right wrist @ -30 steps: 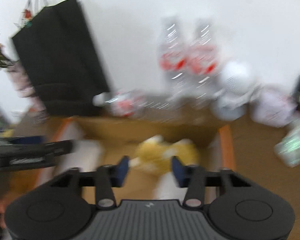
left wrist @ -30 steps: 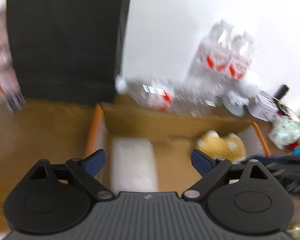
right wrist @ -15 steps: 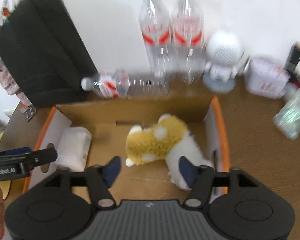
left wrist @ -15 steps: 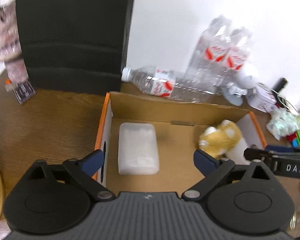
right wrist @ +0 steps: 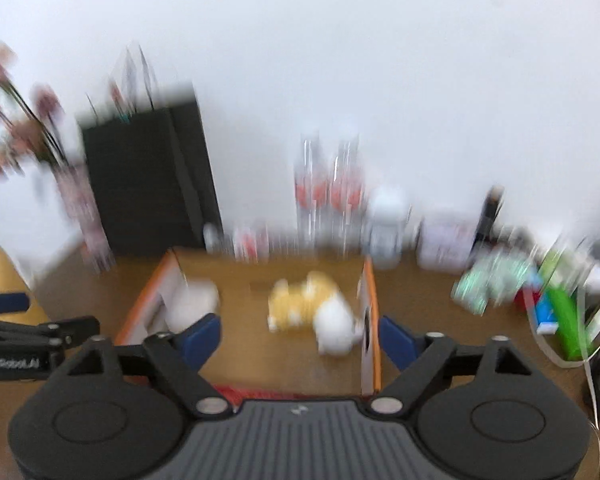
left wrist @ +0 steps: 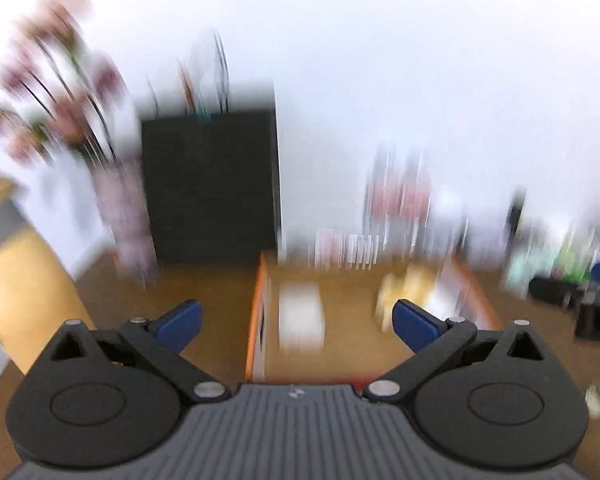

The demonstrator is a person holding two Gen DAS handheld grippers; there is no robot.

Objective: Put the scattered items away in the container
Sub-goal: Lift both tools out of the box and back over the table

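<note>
An open cardboard box with orange edges [left wrist: 256,312] [right wrist: 370,304] sits on the wooden table. Inside lie a white tissue pack [left wrist: 301,318] [right wrist: 192,300] at the left and a yellow-and-white plush toy [right wrist: 312,300] [left wrist: 404,284] at the right. My left gripper [left wrist: 296,322] is open and empty, held above and in front of the box. My right gripper [right wrist: 300,336] is open and empty, also above the box's near side. Both views are motion-blurred.
A black paper bag [left wrist: 210,184] [right wrist: 148,176] stands behind the box at the left. Water bottles [right wrist: 328,196], a white robot figure [right wrist: 388,220] and mixed clutter [right wrist: 540,288] line the wall. A yellow object [left wrist: 16,280] is at far left.
Both grippers have pulled back and up from the box, which now looks smaller. My right gripper opened wider and let go of the plush toy, which stays in the box.
</note>
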